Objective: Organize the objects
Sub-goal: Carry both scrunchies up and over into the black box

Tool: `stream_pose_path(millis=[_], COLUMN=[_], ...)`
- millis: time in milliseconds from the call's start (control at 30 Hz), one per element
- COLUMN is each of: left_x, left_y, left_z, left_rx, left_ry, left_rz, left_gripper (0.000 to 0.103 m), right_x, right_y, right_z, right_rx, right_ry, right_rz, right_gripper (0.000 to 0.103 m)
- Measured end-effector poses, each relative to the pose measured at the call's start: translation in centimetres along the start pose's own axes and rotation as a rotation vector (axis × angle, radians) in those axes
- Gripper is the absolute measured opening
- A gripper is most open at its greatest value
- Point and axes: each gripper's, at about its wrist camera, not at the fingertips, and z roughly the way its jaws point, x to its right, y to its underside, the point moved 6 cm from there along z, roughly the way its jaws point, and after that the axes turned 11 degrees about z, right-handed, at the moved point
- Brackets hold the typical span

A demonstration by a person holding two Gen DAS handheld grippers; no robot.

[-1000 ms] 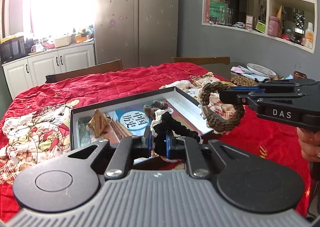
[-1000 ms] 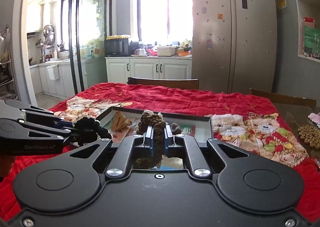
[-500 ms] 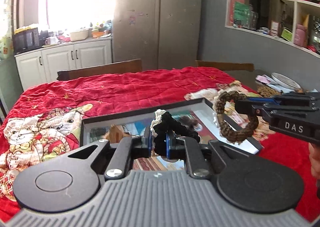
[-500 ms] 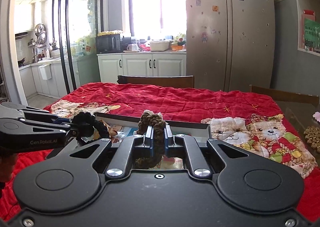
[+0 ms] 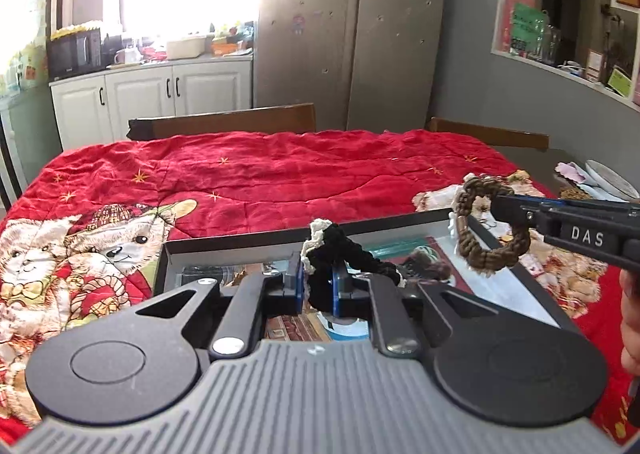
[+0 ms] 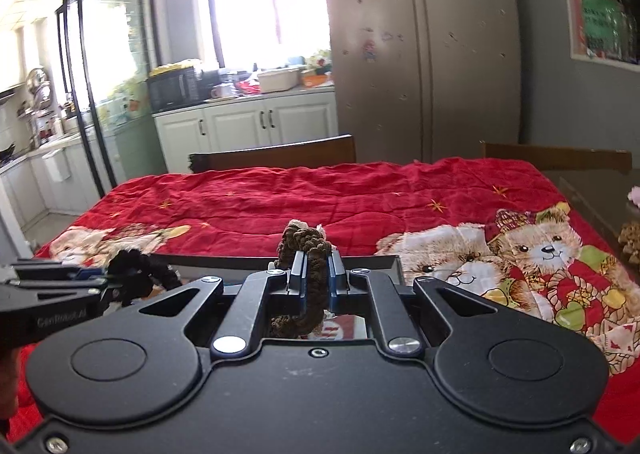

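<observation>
My left gripper [image 5: 316,278] is shut on a black knitted hair tie [image 5: 344,254] with a cream trim, held above a black-rimmed box [image 5: 240,240] on the red quilt. My right gripper [image 6: 316,274] is shut on a brown braided hair tie [image 6: 306,250], which hangs as a ring [image 5: 480,230] over the box's right rim in the left wrist view. The right gripper [image 5: 500,209] enters there from the right. In the right wrist view the left gripper [image 6: 110,278] comes in from the left with the black tie [image 6: 140,270]. The box [image 6: 224,260] holds printed cards, largely hidden.
A red quilt [image 5: 260,173] with teddy-bear prints covers the table. Wooden chair backs [image 5: 224,121] stand at the far edge. Plates and small items [image 5: 600,177] sit at the table's right end. A fridge [image 5: 352,33], white cabinets and wall shelves lie beyond.
Both grippers have swung leftwards and a little down over the box, each still holding its hair tie. The view now faces more of the cabinets and window.
</observation>
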Motion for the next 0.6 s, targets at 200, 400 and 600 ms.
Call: stream_pose_path(millis=[200, 400, 600], left_x=[-0.6, -0.6, -0.4], left_y=[0.5, 0.9, 1.1], left_z=[2.0, 3.0, 3.6], left_rx=[-0.016, -0.028, -0.036], left_ry=[0.003, 0.017, 0.016], left_rz=[-0.037, -0.039, -0.025], left_gripper=[0.016, 0.016, 0.016], right_x=[1.5, 3.1, 3.5], right_y=[0.4, 1.4, 2.0], right_z=[2.6, 4.4, 5.3], right_rx=[-0.002, -0.033, -0.05], right_ry=[0.049, 0.064, 0.079], right_rz=[0.036, 0.091, 0.094], right_gripper=[0.01, 0.01, 0.01])
